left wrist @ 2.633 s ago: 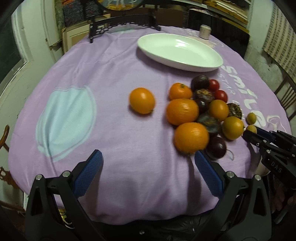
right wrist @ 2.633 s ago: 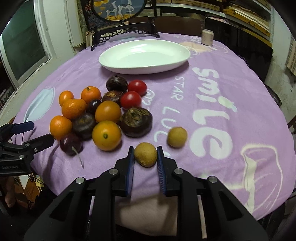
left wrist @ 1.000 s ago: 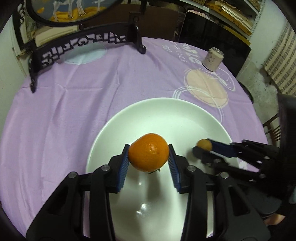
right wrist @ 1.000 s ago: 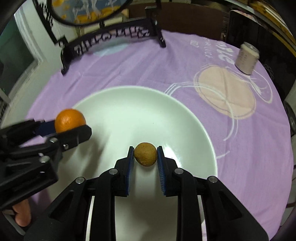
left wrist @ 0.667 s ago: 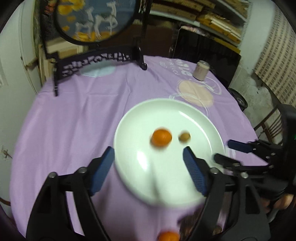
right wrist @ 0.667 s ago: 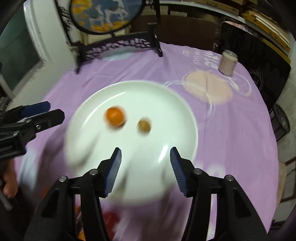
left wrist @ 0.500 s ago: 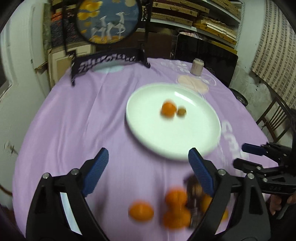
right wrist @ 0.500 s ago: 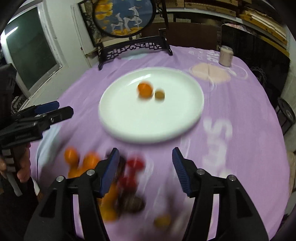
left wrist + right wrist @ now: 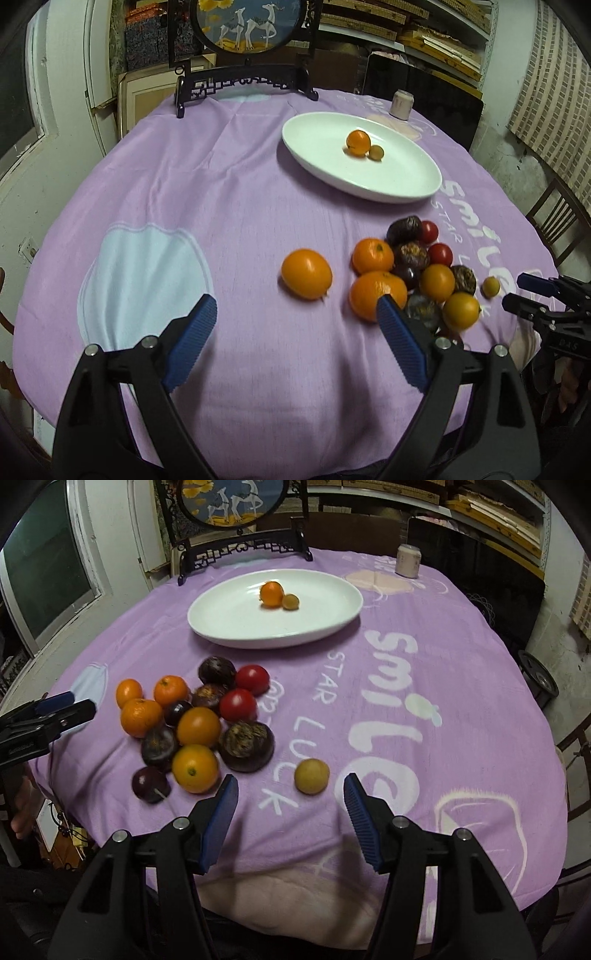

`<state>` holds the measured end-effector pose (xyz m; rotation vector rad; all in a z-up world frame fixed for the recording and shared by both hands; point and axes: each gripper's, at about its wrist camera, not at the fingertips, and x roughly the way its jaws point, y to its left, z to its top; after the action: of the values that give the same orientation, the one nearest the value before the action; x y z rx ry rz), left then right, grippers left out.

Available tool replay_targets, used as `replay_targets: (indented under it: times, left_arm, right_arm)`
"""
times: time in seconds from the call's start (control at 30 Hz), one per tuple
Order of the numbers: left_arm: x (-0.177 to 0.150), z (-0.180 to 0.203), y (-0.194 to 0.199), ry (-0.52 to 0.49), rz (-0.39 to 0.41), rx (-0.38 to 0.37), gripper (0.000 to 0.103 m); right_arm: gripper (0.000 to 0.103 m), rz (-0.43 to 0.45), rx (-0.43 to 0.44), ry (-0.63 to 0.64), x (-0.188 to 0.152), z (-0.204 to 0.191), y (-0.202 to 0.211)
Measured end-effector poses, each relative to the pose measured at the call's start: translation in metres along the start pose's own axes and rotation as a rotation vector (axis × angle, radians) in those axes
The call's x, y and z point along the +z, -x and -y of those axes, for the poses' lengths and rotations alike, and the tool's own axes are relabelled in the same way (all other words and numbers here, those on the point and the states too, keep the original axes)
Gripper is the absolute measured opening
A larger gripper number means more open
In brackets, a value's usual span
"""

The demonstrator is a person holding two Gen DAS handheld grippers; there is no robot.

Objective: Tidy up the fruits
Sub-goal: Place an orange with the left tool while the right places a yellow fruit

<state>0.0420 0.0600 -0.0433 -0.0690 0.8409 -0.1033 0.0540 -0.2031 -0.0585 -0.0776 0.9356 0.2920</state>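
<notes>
A white plate (image 9: 406,184) (image 9: 229,624) at the far side holds one orange (image 9: 358,141) (image 9: 271,593) and a small tan fruit (image 9: 376,151) (image 9: 290,601). A pile of oranges, dark purple fruits and red tomatoes (image 9: 410,266) (image 9: 199,720) lies on the purple cloth. One orange (image 9: 306,273) lies apart, left of the pile. A small tan fruit (image 9: 311,776) (image 9: 491,287) lies just beyond my right gripper. My left gripper (image 9: 293,332) is open and empty, near the front edge. My right gripper (image 9: 290,808) is open and empty.
A black carved stand with a round painted screen (image 9: 245,79) stands at the table's far edge. A small can (image 9: 402,104) (image 9: 408,560) sits at the far right. A wooden chair (image 9: 557,218) stands to the right of the round table.
Both grippers let go of their fruits on the plate, opened, and drew back to the near side of the table. The orange and small tan fruit now lie on the plate.
</notes>
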Motion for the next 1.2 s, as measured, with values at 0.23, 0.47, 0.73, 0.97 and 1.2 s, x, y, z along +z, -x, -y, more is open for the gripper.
replay_targets:
  times: [0.23,0.47,0.73,0.97,1.2]
  left_arm:
    - [-0.006,0.004,0.002,-0.013,-0.01,-0.003,0.09]
    - [-0.009,0.024,-0.005,-0.056,-0.038,-0.044,0.09]
    - [-0.004,0.045,-0.045,-0.069,-0.087,-0.061,0.075]
    - [0.007,0.057,-0.064,-0.063,-0.104,-0.132,0.045]
    - [0.005,0.06,-0.046,-0.07,-0.088,-0.117,0.045]
  right_arm:
    - [0.025,-0.003,-0.009,0.004,-0.002,0.006,-0.027]
    - [0.024,0.001,-0.022,0.01,-0.007,0.006,-0.025]
    - [0.024,-0.005,-0.003,0.0,-0.011,0.006,-0.024]
    - [0.024,-0.009,0.023,-0.01,-0.014,0.006,-0.022]
    - [0.024,0.024,0.048,-0.005,-0.012,0.004,-0.013]
